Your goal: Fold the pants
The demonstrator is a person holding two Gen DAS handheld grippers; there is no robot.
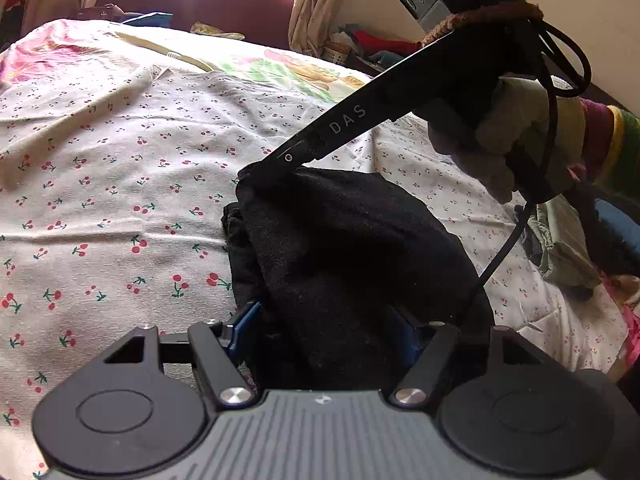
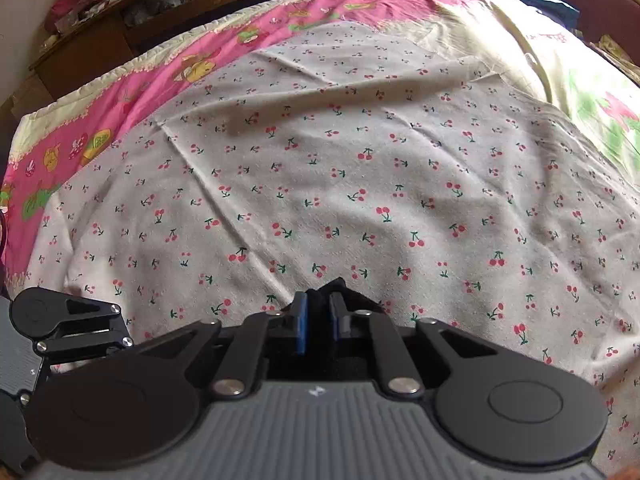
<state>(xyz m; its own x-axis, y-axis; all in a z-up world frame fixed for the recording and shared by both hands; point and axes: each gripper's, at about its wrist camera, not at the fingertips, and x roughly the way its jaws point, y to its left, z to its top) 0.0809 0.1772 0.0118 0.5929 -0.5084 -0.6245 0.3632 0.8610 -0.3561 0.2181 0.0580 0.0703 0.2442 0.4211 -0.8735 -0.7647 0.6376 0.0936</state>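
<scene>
My left claw (image 1: 320, 332) sits low at the near edge of the bed, its blue pads (image 1: 245, 326) spread wide with a thick bunch of the black pants (image 1: 344, 256) filling the gap between them; the fabric is packed in there, so I read it as clamped on the pants. The pants lie in a bundled heap on the cherry-print sheet (image 1: 120, 184), rising from my left claw toward the far side of the bed.

My right claw (image 1: 256, 174) reaches in from the upper right of the left wrist view, its long black finger slanting down and to the left until the tip meets the far top edge of the heap. My right hand (image 1: 508, 136), in a grey glove, wraps the handle above the bed, wrist raised, a black cable (image 1: 504, 248) looping down beside it.

In the right wrist view, the right claw (image 2: 318, 326) has its blue pads (image 2: 301, 330) drawn close, pinched on a small peak of the pants (image 2: 334, 286) that pokes up just beyond them. The cherry-print sheet (image 2: 360, 160) stretches away, lying over a pink cartoon bedspread (image 2: 120, 92) at the far left. The left claw's body (image 2: 68, 324) shows at the near left edge.
</scene>
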